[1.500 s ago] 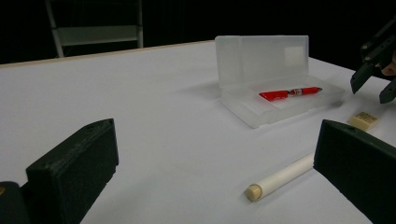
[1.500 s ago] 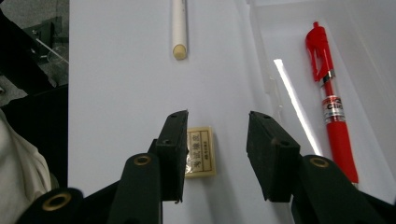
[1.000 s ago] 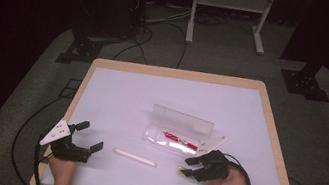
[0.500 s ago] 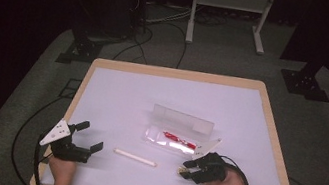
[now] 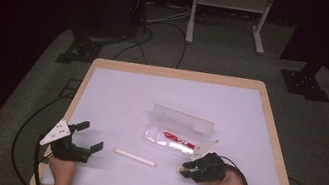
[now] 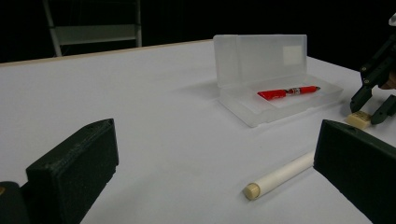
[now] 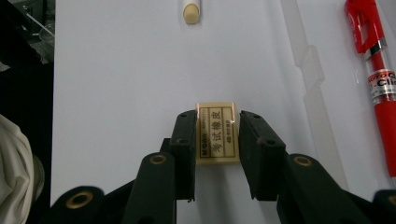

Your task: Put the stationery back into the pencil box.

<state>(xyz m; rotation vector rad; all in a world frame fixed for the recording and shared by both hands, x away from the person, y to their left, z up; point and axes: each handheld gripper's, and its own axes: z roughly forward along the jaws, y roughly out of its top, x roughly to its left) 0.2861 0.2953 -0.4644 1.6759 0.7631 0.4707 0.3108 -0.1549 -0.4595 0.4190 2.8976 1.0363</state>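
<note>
- Tabletop (image 5: 117, 89), pale with a light wooden rim, stands on grey floor in a dark room; cables and a white metal frame (image 5: 228, 2) lie beyond its far edge.
- Left gripper (image 5: 86, 136) rests near the front left corner, its 2 jaws spread wide with nothing between them.
- White pen (image 5: 135, 157) lies flat just right of that gripper, between the 2 grippers; in the left gripper view its capped end (image 6: 252, 191) points toward the camera.
- Clear plastic case (image 5: 181, 131) sits open mid-table, lid upright, with 1 red pen (image 5: 179, 139) inside the tray.
- Right gripper (image 5: 185, 169) sits near the front edge, just in front of the case; its jaws have just been closing.
- Eraser (image 7: 217, 133), cream with printed characters, lies on the tabletop between those jaws, which pinch it on both long sides.
</note>
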